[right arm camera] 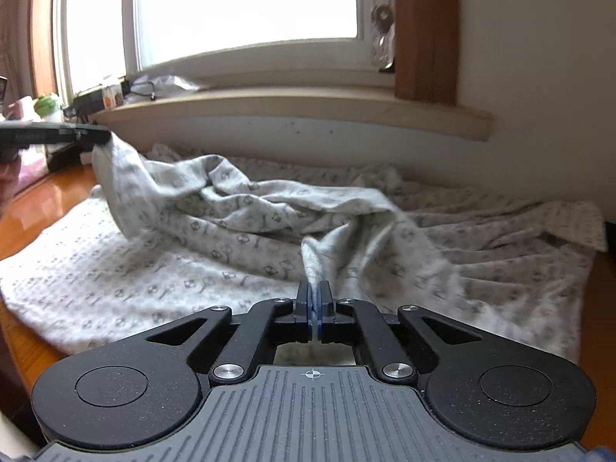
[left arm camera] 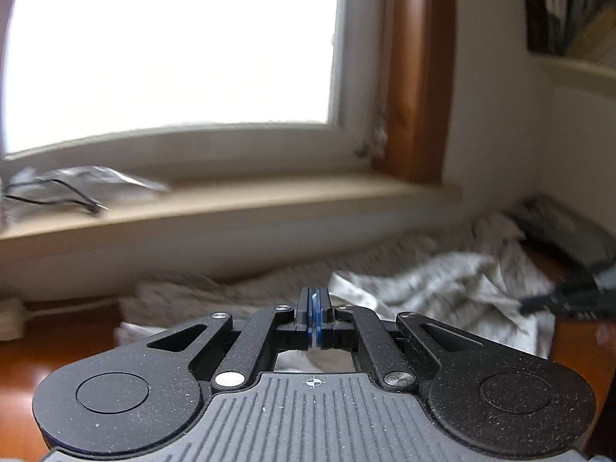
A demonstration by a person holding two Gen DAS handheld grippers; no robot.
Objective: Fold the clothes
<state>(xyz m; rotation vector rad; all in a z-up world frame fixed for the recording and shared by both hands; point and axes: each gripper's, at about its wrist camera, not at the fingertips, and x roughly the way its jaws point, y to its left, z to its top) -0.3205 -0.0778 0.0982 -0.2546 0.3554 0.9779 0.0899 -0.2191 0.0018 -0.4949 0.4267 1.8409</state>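
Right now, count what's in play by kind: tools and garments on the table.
Tools: 2, left tool and right tool, both shut on the garment
Garments: 1, patterned garment
Total: 3

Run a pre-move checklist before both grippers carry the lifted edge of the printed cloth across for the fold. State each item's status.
1. Right gripper shut on the printed cloth: ok, fabric rises from between its fingers.
2. Left gripper shut on the cloth: ok in the right wrist view, a corner hangs from its tip; its own camera shows the jaws closed, but the fabric there is blurred.
3. Edge lifted between the two grips: ok, though it sags and bunches in the middle.
4. Rest of cloth lying flat on the wooden table: not ok, wrinkled toward the wall.
5. Clearance from the windowsill: ok, the cloth is below it.
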